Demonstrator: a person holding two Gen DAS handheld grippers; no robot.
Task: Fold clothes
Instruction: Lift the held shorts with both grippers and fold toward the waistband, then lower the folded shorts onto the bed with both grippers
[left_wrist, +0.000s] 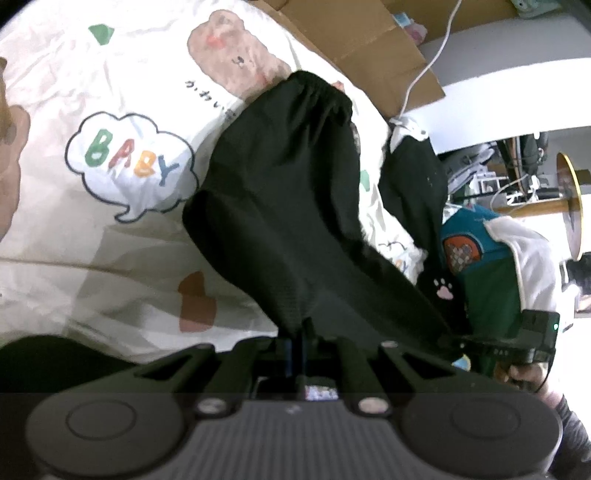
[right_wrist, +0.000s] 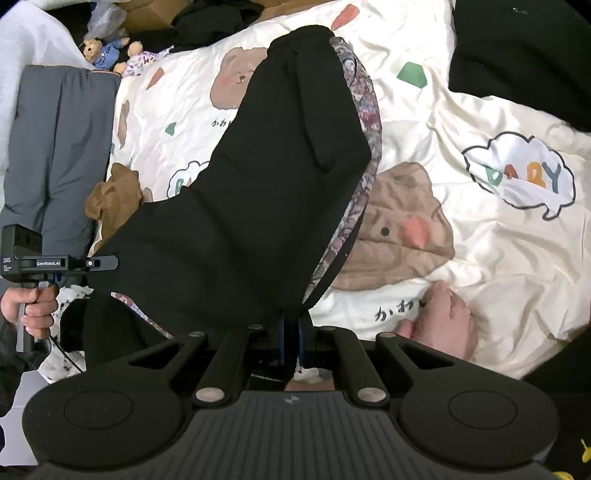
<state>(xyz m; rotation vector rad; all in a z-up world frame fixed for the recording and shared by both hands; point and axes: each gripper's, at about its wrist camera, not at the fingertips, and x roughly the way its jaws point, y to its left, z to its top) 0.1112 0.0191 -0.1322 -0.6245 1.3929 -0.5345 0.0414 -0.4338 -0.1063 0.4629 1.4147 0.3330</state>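
Note:
A black garment (left_wrist: 280, 192) with an elastic waistband hangs stretched over the cream bear-print bedsheet (left_wrist: 110, 92). My left gripper (left_wrist: 297, 332) is shut on one of its near corners. At the right edge of the left wrist view, my right gripper (left_wrist: 458, 345) pinches the other corner. In the right wrist view the same black garment (right_wrist: 266, 192) shows a patterned lining (right_wrist: 364, 110) along its right edge. There my right gripper (right_wrist: 290, 321) is shut on its hem. My left gripper (right_wrist: 112, 263), held by a hand (right_wrist: 35, 306), grips the far left corner.
Folded grey trousers (right_wrist: 55, 147) lie at the left, small teddy bears (right_wrist: 105, 51) and a brown plush (right_wrist: 114, 195) nearby. More dark clothes (right_wrist: 524, 55) sit at the top right. A black paw-print garment (left_wrist: 417, 206), a teal-green one (left_wrist: 480, 266), cardboard (left_wrist: 351, 37) and a white cable (left_wrist: 436, 55) border the bed.

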